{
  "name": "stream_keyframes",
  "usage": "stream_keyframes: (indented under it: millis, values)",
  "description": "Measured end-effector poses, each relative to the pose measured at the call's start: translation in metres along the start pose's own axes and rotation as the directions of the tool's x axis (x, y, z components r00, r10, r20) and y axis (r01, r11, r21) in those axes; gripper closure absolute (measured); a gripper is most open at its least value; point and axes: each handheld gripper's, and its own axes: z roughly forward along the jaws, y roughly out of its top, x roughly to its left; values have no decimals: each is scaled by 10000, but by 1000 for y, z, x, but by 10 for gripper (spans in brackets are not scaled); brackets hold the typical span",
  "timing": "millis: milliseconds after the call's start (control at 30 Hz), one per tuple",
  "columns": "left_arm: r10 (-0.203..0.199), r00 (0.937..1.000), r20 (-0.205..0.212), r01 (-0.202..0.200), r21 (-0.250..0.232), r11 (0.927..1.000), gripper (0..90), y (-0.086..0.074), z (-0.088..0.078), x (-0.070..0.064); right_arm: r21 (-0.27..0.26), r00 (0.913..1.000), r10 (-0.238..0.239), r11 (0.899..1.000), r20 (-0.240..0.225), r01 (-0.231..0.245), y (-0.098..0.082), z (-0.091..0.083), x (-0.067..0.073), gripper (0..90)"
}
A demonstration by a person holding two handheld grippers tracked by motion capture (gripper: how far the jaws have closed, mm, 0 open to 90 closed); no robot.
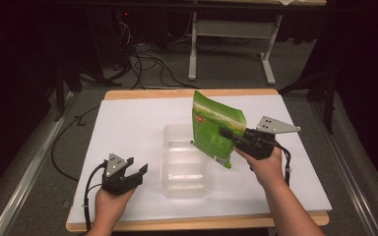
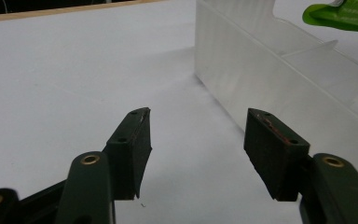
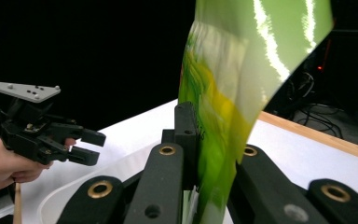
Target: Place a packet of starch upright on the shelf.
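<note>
A green snack pouch [image 1: 215,129] hangs upright above the right side of a clear plastic tray [image 1: 184,160], with my right gripper [image 1: 225,132] shut on its right edge. In the right gripper view the pouch [image 3: 228,93] rises from between the two black jaws. My left gripper [image 1: 137,166] rests low on the white board, left of the tray, open with nothing between its fingers. In the left gripper view its fingertips [image 2: 135,140] stand wide apart, with the tray wall [image 2: 261,65] just ahead on the right and a corner of the green pouch [image 2: 340,14] above it.
The white board [image 1: 128,123] lies on a wooden tabletop [image 1: 187,93]. Cables [image 1: 142,64] and a table frame [image 1: 231,44] stand on the floor beyond the far edge. Bare board lies left and right of the tray.
</note>
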Motion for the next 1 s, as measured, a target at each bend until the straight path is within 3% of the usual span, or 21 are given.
stream_keyframes:
  millis: [333,500,1000]
  values:
    - [162,9998,-145,-161,34,9999,415,-1,-1,1,48,9981,-48,10000,-620,51,4,24,0,867]
    - [-22,9996,-274,22,26,10000,415,-2,-2,2,92,9939,-227,9997,-1079,238,5,35,1,867]
    - [-14,9991,-433,14,14,10000,414,-3,-3,3,354,9796,-387,9983,-1973,466,-3,48,7,867]
